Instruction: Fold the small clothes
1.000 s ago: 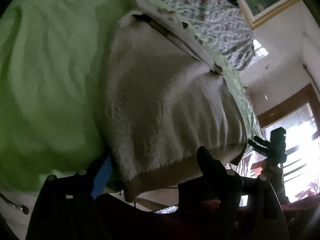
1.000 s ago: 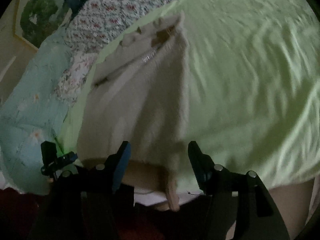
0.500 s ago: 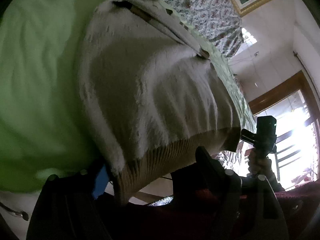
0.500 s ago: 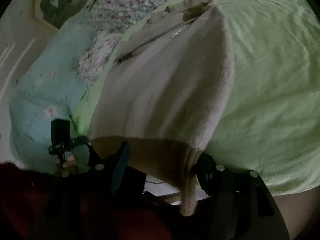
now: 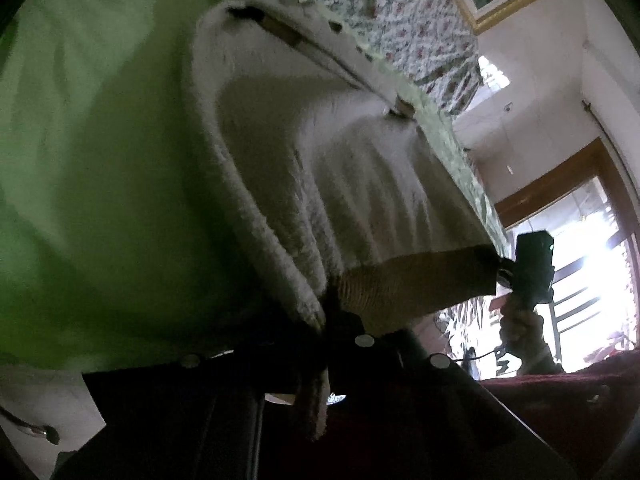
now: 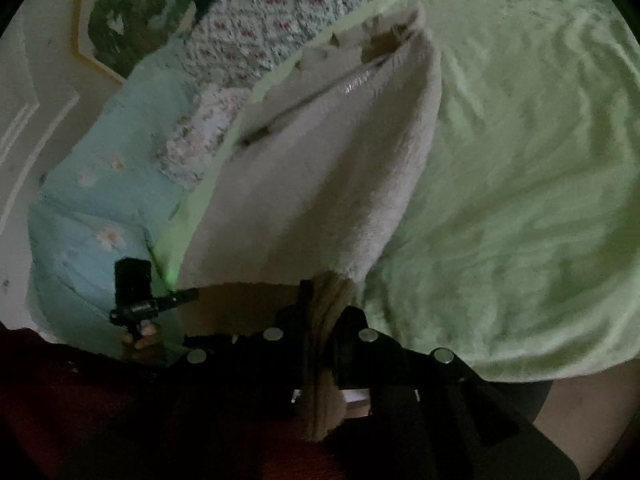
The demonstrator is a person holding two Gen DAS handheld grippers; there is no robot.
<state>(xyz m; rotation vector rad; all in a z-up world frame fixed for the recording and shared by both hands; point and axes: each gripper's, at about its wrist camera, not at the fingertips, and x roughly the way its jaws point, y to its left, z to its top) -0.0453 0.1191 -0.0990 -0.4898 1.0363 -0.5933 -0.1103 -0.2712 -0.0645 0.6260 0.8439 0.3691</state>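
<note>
1. Bedsheet [image 5: 80, 140] of wrinkled light-green cloth covers the bed under everything.
2. Left gripper [image 5: 326, 320], black, is clamped on the near left hem corner of the fuzzy cream knitted sweater [image 5: 320, 152].
3. That sweater, with its ribbed tan hem [image 5: 416, 280], lies on the sheet, its near edge raised.
4. Right gripper [image 6: 320, 320], its jaws closing, pinches the opposite hem corner.
5. Floral quilt [image 6: 260, 8] lies beyond.

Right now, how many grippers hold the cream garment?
2. The left gripper pinches one hem corner of the cream garment; the right gripper pinches the other.
</note>
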